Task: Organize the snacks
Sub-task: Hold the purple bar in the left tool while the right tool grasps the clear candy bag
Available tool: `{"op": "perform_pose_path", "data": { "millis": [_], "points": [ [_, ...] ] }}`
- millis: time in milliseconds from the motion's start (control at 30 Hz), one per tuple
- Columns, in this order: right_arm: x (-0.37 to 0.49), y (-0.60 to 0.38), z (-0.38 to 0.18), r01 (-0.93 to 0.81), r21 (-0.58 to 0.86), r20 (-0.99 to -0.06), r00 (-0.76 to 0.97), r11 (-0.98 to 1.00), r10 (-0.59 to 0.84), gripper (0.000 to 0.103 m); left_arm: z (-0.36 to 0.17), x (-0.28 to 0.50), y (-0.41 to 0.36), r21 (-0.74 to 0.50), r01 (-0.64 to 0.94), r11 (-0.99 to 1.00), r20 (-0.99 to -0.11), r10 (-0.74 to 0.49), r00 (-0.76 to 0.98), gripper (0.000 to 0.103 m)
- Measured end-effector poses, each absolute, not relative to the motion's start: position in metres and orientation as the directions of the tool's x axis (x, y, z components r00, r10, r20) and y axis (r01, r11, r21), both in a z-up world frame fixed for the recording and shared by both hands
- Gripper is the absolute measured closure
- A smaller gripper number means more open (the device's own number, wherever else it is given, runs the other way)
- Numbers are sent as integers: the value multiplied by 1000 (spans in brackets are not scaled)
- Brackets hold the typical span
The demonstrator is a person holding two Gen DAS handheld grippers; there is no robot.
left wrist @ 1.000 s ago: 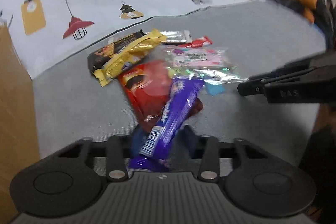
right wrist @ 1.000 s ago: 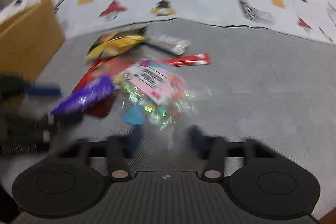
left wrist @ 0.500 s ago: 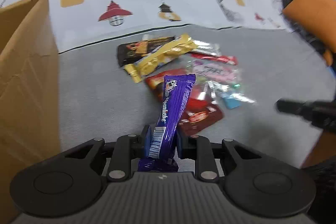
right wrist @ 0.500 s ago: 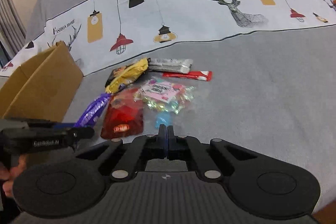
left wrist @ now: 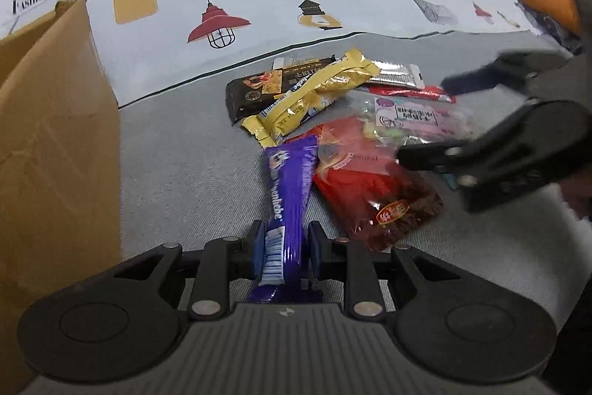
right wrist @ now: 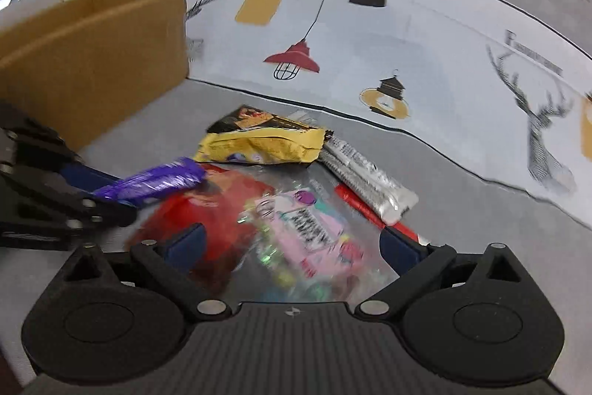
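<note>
Snacks heaped on grey fabric surface [left wrist: 177, 180]; purple bar [left wrist: 290, 195] clamped at its near end by left gripper [left wrist: 285, 247], far end raised toward the pile; red pouch [left wrist: 373, 195] just right of it, yellow wrapper [left wrist: 307, 95] lying across dark bar [left wrist: 259, 87] behind; right gripper [right wrist: 292, 243] jaws just sprung wide, nothing pinched, hovering over clear candy bag [right wrist: 310, 236]; cardboard box [left wrist: 55, 136] at left, near the pile

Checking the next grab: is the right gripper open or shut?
Open: the right gripper has just spread its jaws wide over the pink candy bag, touching nothing.
</note>
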State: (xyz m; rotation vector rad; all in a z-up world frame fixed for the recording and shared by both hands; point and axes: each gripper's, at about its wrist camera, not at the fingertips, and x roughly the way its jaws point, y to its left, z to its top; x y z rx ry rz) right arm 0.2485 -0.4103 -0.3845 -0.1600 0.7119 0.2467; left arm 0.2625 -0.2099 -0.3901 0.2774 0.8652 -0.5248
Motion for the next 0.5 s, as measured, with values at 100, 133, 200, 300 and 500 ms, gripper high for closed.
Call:
{"op": "perform_pose_path", "data": {
  "millis": [100, 133, 200, 300, 500],
  "points": [
    [268, -425, -400, -261, 90, -704, 666, 961, 246, 0, -391, 267, -210, 2, 540, 842, -780, -337, 528, 76],
    [269, -425, -399, -266, 80, -702, 669, 961, 244, 3, -391, 267, -211, 4, 541, 841, -778, -337, 530, 76],
    [269, -427, -390, -246, 109, -688, 681, 963, 251, 34, -391, 266, -211, 2, 540, 842, -777, -339, 531, 76],
    [265, -435, -381, -200, 207, -664, 691, 958, 287, 84, -389, 267, -209, -25, 541, 840, -785, -352, 510, 76],
    [245, -417, -372, -133, 135, -646, 739, 982, 189, 89, -379, 254, -206, -53, 558, 828, -790, -376, 483, 80]
  ]
}}
